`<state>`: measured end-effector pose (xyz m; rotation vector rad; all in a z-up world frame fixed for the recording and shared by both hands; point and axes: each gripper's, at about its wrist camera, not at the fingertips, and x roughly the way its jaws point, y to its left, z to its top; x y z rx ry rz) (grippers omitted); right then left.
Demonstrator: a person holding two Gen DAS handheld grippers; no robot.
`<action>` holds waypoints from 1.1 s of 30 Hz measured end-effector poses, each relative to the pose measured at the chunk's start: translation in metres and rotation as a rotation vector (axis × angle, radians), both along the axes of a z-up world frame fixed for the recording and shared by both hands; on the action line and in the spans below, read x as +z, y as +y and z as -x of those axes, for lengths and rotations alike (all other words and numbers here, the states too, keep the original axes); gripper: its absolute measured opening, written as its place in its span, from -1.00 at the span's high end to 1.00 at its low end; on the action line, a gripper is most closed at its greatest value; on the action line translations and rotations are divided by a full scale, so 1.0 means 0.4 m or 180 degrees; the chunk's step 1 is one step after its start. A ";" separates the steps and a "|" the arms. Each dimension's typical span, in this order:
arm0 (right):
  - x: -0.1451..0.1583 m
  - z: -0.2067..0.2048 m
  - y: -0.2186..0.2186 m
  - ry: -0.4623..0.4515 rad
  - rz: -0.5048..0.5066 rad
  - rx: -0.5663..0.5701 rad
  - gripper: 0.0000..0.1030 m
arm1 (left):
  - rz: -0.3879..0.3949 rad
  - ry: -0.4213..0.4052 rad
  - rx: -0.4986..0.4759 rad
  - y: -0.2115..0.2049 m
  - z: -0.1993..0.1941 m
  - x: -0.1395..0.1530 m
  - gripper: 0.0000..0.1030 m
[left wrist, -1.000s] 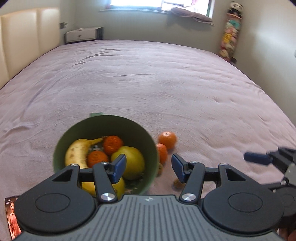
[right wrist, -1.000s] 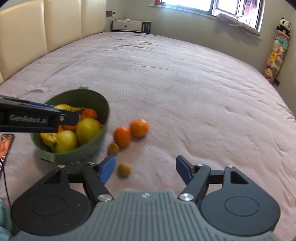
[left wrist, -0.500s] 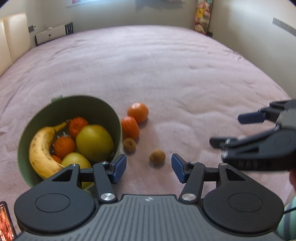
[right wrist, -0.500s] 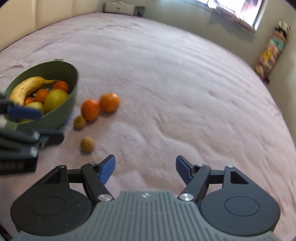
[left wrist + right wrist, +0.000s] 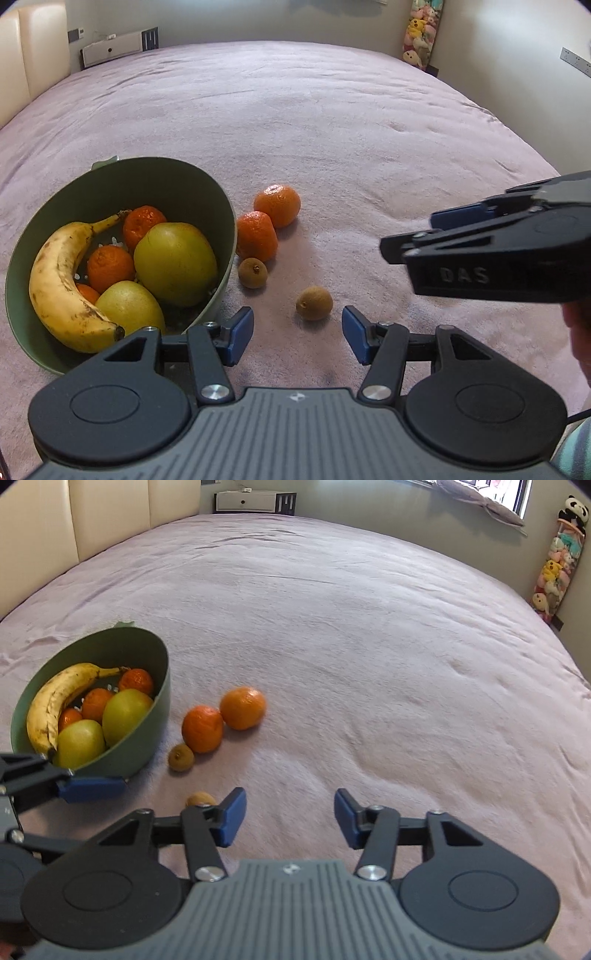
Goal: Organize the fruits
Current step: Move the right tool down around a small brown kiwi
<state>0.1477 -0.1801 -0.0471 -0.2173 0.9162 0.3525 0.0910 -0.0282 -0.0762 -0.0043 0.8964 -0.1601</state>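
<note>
A green bowl (image 5: 225, 206) (image 5: 164, 686) on the bed holds a banana (image 5: 55, 280), yellow-green fruits and tangerines. Beside it on the cover lie two tangerines (image 5: 277, 205) (image 5: 256, 236) and two small brown kiwis (image 5: 252, 272) (image 5: 314, 302). My left gripper (image 5: 297, 336) hovers just short of the nearer kiwi, its jaws closing slightly with nothing between them. My right gripper (image 5: 290, 816) is over bare cover to the right of the fruit, jaws closing on nothing. The nearer kiwi (image 5: 199, 798) peeks out behind its left finger. The right gripper (image 5: 424, 232) shows at right in the left wrist view.
The pink bed cover (image 5: 369, 646) stretches far ahead and to the right. A cream headboard (image 5: 92, 517) and a white cabinet (image 5: 251, 501) stand at the back left. A hanging rack of plush toys (image 5: 554, 576) is at the far right wall.
The left gripper has sunk toward the loose fruit, so the nearer kiwi now lies just ahead of its jaws. The right gripper's jaws have narrowed, and it has come closer to the fruit.
</note>
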 end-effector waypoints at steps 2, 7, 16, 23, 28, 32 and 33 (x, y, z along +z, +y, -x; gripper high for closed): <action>-0.010 -0.008 0.004 0.0043 -0.0065 -0.0033 0.21 | -0.0026 -0.0015 0.0013 -0.002 -0.001 -0.002 -0.19; -0.030 -0.023 0.010 0.0119 -0.0154 -0.0056 0.24 | 0.0042 -0.0014 0.0045 -0.001 -0.007 -0.007 -0.11; 0.020 -0.075 -0.020 0.0115 0.0027 0.0215 0.24 | -0.0072 -0.0038 0.0055 -0.006 -0.033 0.084 -0.02; -0.005 -0.109 -0.004 0.0266 -0.0131 0.0486 0.39 | 0.0088 0.0114 0.0022 0.000 -0.017 0.073 0.15; -0.056 -0.098 0.027 0.0492 -0.0342 0.0626 0.44 | 0.0125 0.0225 0.0249 0.003 0.005 0.027 0.24; -0.078 -0.074 0.060 0.0530 -0.0339 0.0739 0.44 | -0.0053 0.0221 0.0435 0.022 0.002 0.002 0.25; -0.083 -0.071 0.066 0.0528 -0.0311 0.0736 0.45 | -0.0104 0.0217 0.0496 0.029 0.000 -0.004 0.25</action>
